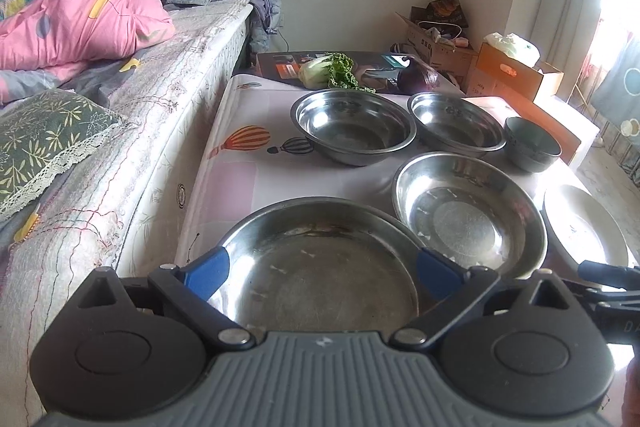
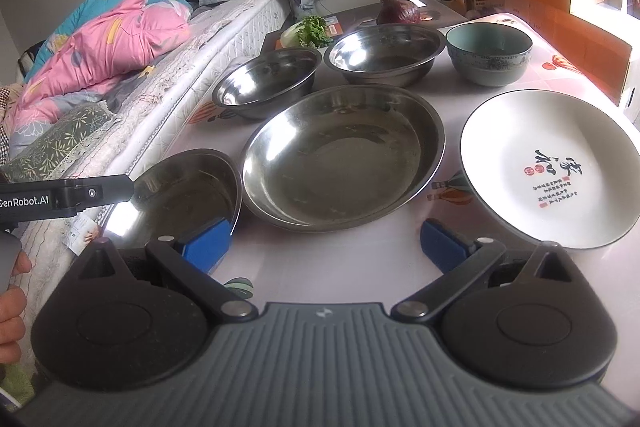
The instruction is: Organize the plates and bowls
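Dishes stand on a table with a balloon-print cloth (image 1: 248, 171). A steel plate (image 1: 320, 267) lies nearest at the left, and it also shows in the right wrist view (image 2: 188, 187). A second steel plate (image 1: 468, 215) (image 2: 344, 155) lies beside it. Two steel bowls (image 1: 354, 125) (image 1: 456, 121) stand behind. A dark teal ceramic bowl (image 2: 488, 55) and a white printed plate (image 2: 552, 167) are at the right. My left gripper (image 1: 322, 271) is open, its jaws spread over the near steel plate. My right gripper (image 2: 324, 247) is open and empty above the cloth.
A bed (image 1: 120, 131) with a pink quilt runs along the table's left side. A cabbage (image 1: 332, 71) and a purple vegetable (image 1: 418, 77) lie at the table's far end. Cardboard boxes (image 1: 512, 71) stand behind at the right.
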